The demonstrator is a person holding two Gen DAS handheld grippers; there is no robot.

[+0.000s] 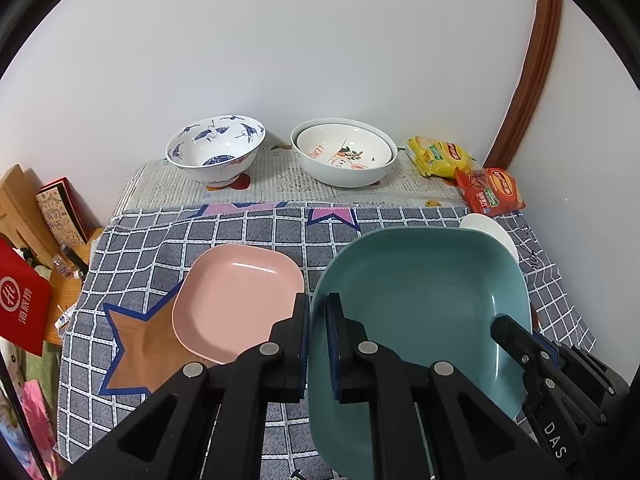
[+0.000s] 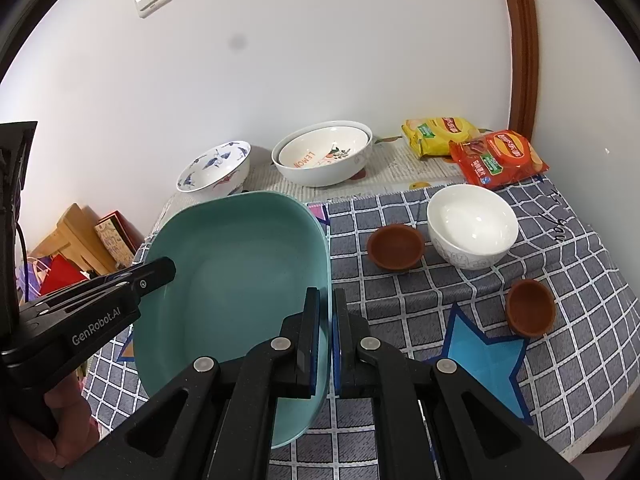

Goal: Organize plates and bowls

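Note:
A large teal square plate [image 1: 420, 292] is held above the checked cloth by both grippers. My left gripper [image 1: 318, 312] is shut on its left rim. My right gripper [image 2: 327, 308] is shut on its right rim; the plate also shows in the right wrist view [image 2: 240, 264]. A pink square plate [image 1: 236, 300] lies on the cloth to the left. A blue-patterned bowl [image 1: 216, 148] and stacked white bowls [image 1: 344, 156] stand at the back. A white bowl [image 2: 472, 228] and two small brown bowls [image 2: 396, 246] [image 2: 530, 306] sit to the right.
Yellow [image 2: 440, 130] and red [image 2: 498, 158] snack packets lie at the back right by the wall. A wooden rack with books [image 1: 36, 208] and a red bag [image 1: 22, 300] stand off the table's left edge. The wall is close behind.

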